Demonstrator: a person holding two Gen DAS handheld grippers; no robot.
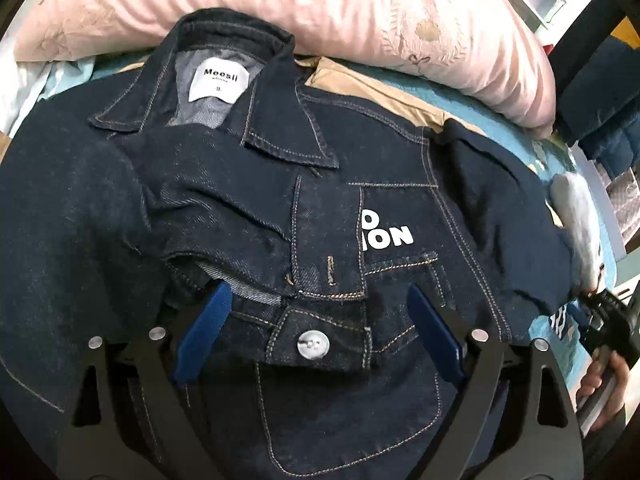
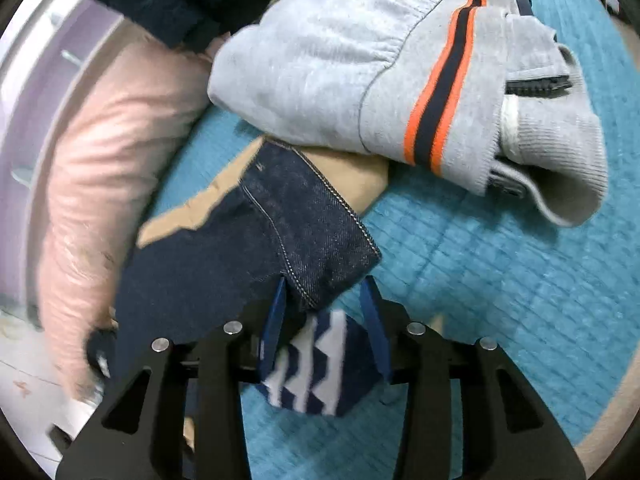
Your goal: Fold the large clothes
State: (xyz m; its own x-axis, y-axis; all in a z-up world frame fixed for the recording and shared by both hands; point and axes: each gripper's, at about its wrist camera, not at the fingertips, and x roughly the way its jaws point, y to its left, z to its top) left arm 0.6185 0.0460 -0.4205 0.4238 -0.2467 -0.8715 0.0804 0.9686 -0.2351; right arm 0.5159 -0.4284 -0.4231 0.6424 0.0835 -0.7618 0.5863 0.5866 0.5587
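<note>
A dark denim jacket (image 1: 400,184) lies front up on the bed, collar with a white label (image 1: 219,82) at the far side. One sleeve is folded across the chest; its cuff with a metal button (image 1: 313,345) lies between my left gripper's (image 1: 318,300) blue fingers. The left jaws stand wide open over that cuff. In the right wrist view the jacket's other sleeve cuff (image 2: 320,248) lies between the blue fingers of my right gripper (image 2: 325,290). The right jaws are partly open around the cuff edge, not clamped.
A pink pillow (image 1: 320,12) lies behind the jacket; it also shows in the right wrist view (image 2: 104,184). A grey sweatshirt with an orange and navy stripe (image 2: 400,64) lies on the teal quilt (image 2: 500,280). A tan garment (image 2: 352,176) lies under the jacket. A navy-white patterned piece (image 2: 316,364) sits below the right fingers.
</note>
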